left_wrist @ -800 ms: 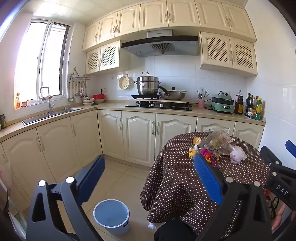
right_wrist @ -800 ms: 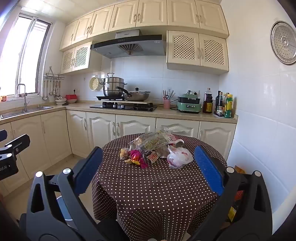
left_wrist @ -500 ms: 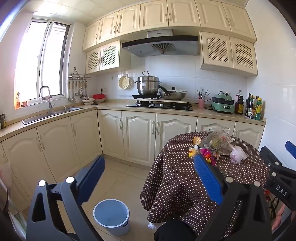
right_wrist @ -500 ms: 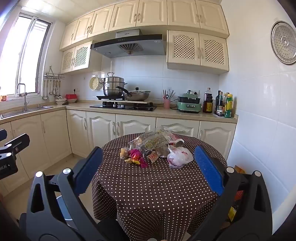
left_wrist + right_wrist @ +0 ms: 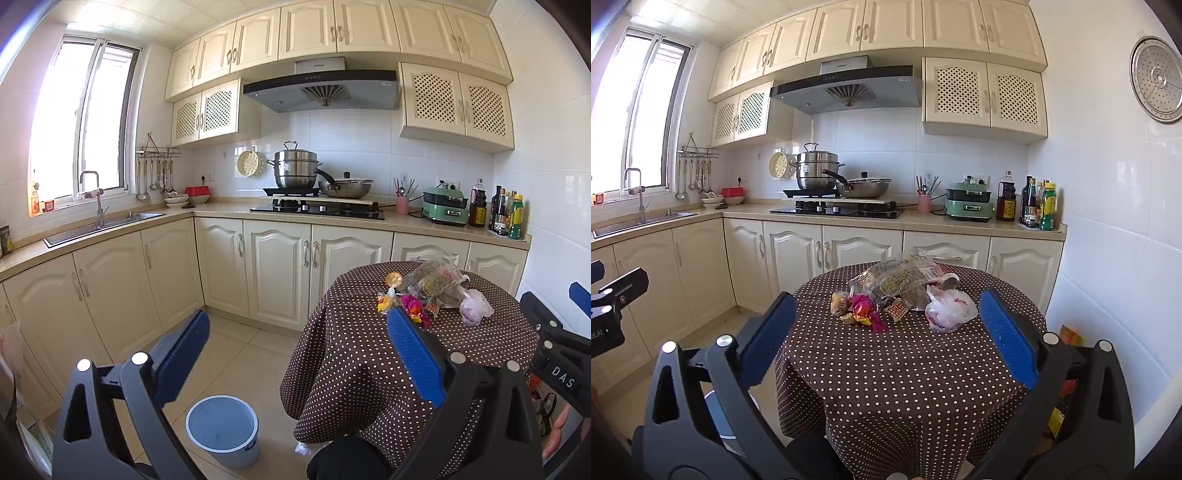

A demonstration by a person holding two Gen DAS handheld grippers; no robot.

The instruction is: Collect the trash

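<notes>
Nothing has shifted since the earlier frames: both views match, trash and grippers alike. Left gripper [image 5: 295, 354] hangs tipped a little downward over the floor left of the table [image 5: 369, 369], jaws spread wide, nothing between them. Right gripper [image 5: 886, 332] faces the table head-on, tilted slightly down, jaws likewise spread and empty. Trash sits in a loose heap on the far half of the dotted cloth: clear crinkled bag [image 5: 897, 280], white bag [image 5: 949, 310] to its right, pink wrapper [image 5: 864, 308] and yellow wrapper [image 5: 839, 302] to the left. Blue bin [image 5: 221, 430] stands on the floor, near left of the table.
</notes>
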